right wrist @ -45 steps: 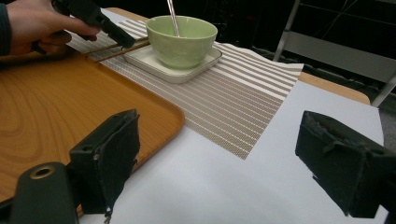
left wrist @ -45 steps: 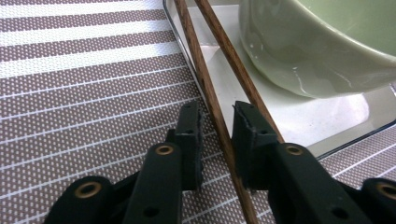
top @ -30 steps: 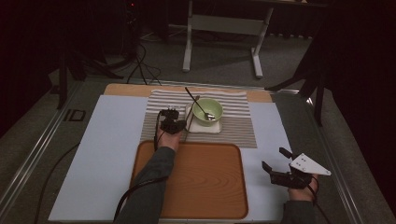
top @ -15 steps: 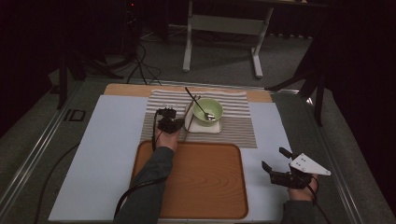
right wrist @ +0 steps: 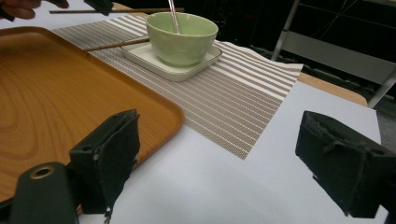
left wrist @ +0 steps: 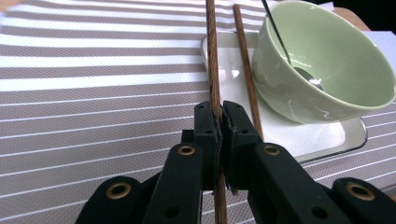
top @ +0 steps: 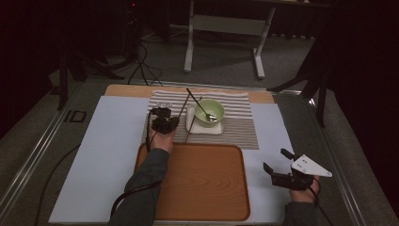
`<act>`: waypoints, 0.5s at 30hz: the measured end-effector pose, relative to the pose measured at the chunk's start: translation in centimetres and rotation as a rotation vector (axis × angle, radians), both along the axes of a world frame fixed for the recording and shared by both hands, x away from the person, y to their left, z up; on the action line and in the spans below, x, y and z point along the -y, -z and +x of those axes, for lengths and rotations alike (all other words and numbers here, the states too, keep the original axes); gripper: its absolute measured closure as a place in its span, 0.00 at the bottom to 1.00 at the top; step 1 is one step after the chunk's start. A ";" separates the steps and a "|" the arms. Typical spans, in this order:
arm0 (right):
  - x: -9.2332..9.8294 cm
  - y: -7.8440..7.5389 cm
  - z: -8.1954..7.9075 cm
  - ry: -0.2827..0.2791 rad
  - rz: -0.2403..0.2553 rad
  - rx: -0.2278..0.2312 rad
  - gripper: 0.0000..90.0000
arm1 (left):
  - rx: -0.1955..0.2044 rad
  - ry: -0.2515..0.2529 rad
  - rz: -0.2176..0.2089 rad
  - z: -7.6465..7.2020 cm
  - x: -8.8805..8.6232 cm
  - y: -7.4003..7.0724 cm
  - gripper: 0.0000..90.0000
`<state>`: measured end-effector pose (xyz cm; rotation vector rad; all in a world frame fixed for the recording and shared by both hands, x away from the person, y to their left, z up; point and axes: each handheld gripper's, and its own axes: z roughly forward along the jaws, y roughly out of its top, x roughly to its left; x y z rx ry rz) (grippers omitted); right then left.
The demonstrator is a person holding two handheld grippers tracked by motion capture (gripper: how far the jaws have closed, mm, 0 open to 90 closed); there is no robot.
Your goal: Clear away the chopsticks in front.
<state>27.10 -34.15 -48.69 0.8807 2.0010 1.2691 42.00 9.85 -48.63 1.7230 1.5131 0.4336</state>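
My left gripper (left wrist: 219, 122) has its jaws pressed onto one brown chopstick (left wrist: 212, 60); its lower end runs out of frame between the jaws, its far tip is cut off at the top edge. From above, my hand hides the pinch point. The chopstick is thin, dark wood, ridged along its length, raised over the striped placemat (left wrist: 93, 84). A second chopstick (left wrist: 246, 70) lies with its far part on the white square plate (left wrist: 322, 135), beside the pale green bowl (left wrist: 327, 60). A spoon (left wrist: 303, 75) sits in the bowl, handle cropped. My right gripper (top: 281, 165) hovers spread, nothing between, right of the wooden tray (top: 202, 183).
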 end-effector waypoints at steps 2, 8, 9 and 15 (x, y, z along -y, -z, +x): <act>0.0 0.0 0.0 0.001 -0.001 0.002 0.15 | 0.006 -0.012 0.003 -0.2 -0.4 -0.2 0.96; 0.0 0.0 0.0 0.004 -0.002 0.004 0.15 | 0.041 -0.036 0.046 -1.3 -1.4 -1.4 0.96; 0.0 0.0 0.0 0.004 -0.003 0.003 0.15 | 0.043 -0.039 0.053 -1.4 -1.6 -1.6 0.96; 0.0 0.0 -0.1 0.006 -0.002 0.006 0.15 | 0.057 -0.052 0.059 -2.2 -2.5 -2.3 0.96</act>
